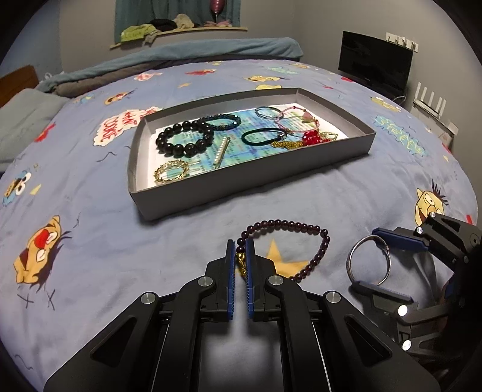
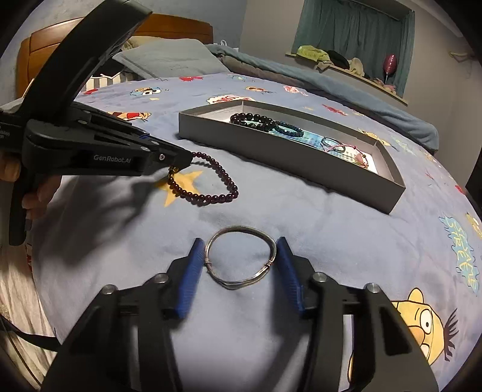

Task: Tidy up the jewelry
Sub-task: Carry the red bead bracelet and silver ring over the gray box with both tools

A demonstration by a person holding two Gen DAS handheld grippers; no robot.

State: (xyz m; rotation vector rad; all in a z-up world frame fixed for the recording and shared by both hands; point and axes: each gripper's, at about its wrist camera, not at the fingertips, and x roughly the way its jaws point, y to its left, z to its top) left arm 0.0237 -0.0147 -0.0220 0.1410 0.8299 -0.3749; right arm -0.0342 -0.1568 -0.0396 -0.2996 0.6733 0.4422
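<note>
A dark red bead bracelet (image 1: 304, 224) lies on the cartoon bedsheet, and my left gripper (image 1: 240, 244) is shut on its left end beside a gold charm. From the right wrist view the same bracelet (image 2: 211, 199) trails from the left gripper (image 2: 188, 158). A silver wire bangle (image 2: 241, 228) lies flat between the blue pads of my right gripper (image 2: 240, 240), and both pads touch its sides. The left wrist view shows the bangle (image 1: 351, 253) in the right gripper (image 1: 366, 257). Beyond both stands a grey tray (image 1: 241, 184) holding several bracelets, hair ties and a pearl clip.
Inside the tray, a black bead bracelet (image 1: 180, 135) sits left and red beads (image 1: 311, 137) right. A pillow (image 2: 171, 58), rumpled blanket (image 1: 180, 55) and wooden headboard (image 2: 177, 25) lie behind the tray (image 2: 286, 156). A dark monitor (image 1: 375, 64) stands at the right. A hand (image 2: 10, 169) holds the left gripper.
</note>
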